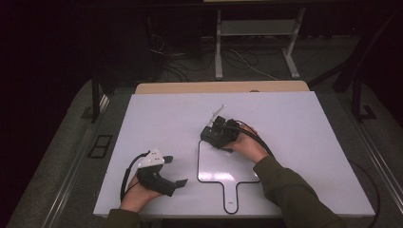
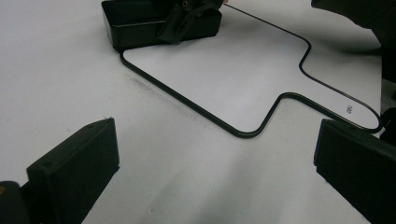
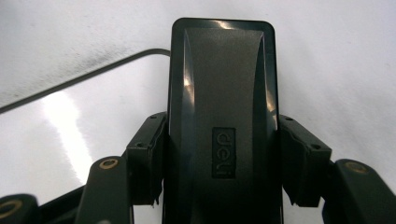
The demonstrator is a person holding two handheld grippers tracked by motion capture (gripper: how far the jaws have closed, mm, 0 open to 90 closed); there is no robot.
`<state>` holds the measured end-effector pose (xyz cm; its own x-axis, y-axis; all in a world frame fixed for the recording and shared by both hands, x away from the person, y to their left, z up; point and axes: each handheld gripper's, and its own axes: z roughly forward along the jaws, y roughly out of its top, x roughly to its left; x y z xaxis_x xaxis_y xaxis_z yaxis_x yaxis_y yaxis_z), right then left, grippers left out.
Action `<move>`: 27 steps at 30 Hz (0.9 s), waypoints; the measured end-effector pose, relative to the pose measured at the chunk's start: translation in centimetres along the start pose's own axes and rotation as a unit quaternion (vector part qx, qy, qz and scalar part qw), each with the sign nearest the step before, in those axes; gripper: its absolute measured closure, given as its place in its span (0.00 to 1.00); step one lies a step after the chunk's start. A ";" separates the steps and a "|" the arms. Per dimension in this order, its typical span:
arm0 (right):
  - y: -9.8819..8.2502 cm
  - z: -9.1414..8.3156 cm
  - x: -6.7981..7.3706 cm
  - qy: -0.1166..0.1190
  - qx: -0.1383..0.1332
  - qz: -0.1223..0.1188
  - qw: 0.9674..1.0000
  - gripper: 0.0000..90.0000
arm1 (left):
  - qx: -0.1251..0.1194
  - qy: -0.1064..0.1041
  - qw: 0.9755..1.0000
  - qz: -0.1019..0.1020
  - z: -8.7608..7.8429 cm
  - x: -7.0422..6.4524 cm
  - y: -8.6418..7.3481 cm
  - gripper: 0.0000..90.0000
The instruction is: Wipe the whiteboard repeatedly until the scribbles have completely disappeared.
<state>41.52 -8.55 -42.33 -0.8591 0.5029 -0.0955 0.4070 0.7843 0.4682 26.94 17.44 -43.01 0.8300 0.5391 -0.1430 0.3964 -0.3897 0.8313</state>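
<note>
The white rectangular tabletop point(image 1: 157, 118) was smooth and glossy, with glare showing in both gripper views. At its near left, the left gripper point(image 1: 177, 171) rested on the surface in the person's left hand point(image 1: 138, 192), jaws standing wide apart with nothing between them. Just right of it lay a flat white paddle-shaped board with a thin black rim point(image 1: 223, 166), its short handle pointing toward the near edge.

At the board's far left corner the right gripper point(image 1: 215, 134), held in the person's right hand point(image 1: 247, 145) (olive sleeve), was clamped on a black oblong plastic block with an embossed label point(image 3: 223, 116). In the right gripper view both pads pressed the block's long sides. The left gripper view showed the block sitting on the tabletop, touching the board's corner.

Beyond the white top, a strip of pale wooden table point(image 1: 223, 87) projected at the far edge. The grey carpeted floor point(image 1: 62, 156) surrounded the table; farther back stood white metal frame legs point(image 1: 218, 52) amid loose cables point(image 1: 180, 61). The room beyond was dark.
</note>
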 end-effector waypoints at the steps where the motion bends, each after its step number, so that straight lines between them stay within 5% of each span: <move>1: -0.1 0.0 -0.1 0.000 -0.001 -0.001 1.000 0.43 | 0.000 0.000 1.000 0.000 0.0 0.0 0.0 0.00; 7: -0.4 -0.2 -0.5 -0.003 -0.001 0.006 1.000 0.43 | -0.002 0.001 1.000 0.000 -0.1 0.0 0.0 0.00; 11: -0.9 -1.0 -1.3 0.027 -0.029 0.037 0.999 0.43 | -0.001 0.000 1.000 -0.001 -0.1 0.1 -0.1 0.00; 27: -2.0 -3.7 -2.6 0.038 -0.074 0.068 0.994 0.43 | -0.001 0.000 1.000 -0.003 -0.1 0.1 -0.1 0.00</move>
<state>41.80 -12.72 -39.79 -0.8224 0.5675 0.0405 0.4755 0.6464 0.5967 26.94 17.63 -43.07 0.8274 0.5414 -0.1491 0.4012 -0.3842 0.8315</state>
